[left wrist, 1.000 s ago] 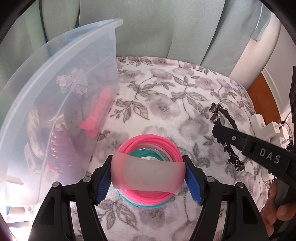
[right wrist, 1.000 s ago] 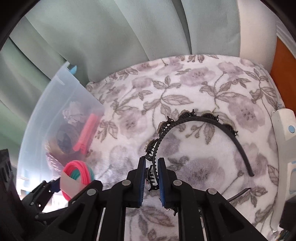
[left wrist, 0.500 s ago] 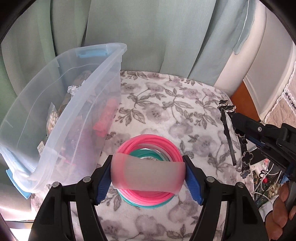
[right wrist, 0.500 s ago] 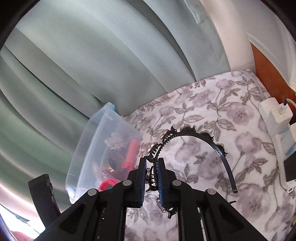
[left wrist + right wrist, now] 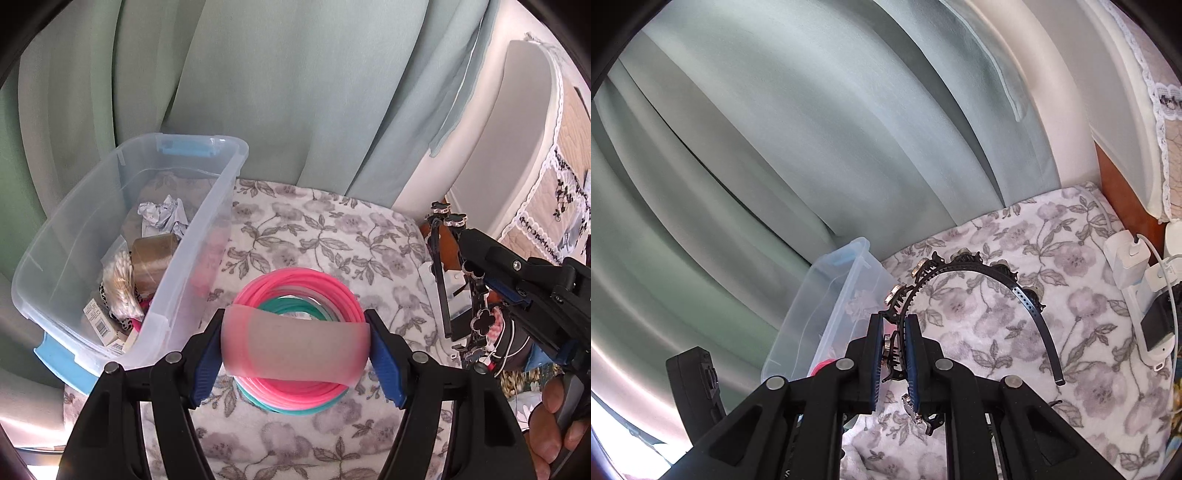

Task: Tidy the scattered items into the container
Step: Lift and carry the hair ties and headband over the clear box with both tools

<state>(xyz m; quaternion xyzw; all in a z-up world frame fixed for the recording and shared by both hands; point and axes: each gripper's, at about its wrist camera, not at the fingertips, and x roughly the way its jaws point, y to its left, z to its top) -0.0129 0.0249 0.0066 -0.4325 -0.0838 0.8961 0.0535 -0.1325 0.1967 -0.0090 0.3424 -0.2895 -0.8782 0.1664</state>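
One clear plastic storage container (image 5: 207, 236) with blue latches. One coil of pink, teal and white plastic rings (image 5: 299, 306) wrapped in a frosted sleeve. One black toothed headband (image 5: 979, 273) set with dark clover-shaped ornaments. Two handheld black tools with blue pads: left tool (image 5: 295, 354), right tool (image 5: 894, 354). Inside the container: one crumpled silvery wrapper (image 5: 162, 218), one roll of brown tape (image 5: 153, 254); the remaining contents overlap too closely to count. Two white chargers (image 5: 1128, 258) visible at right.

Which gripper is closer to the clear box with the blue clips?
Left. The left gripper, holding the bundle of pink and teal rings, hangs right beside the clear box. The right gripper, pinching the black headband, sits farther out.
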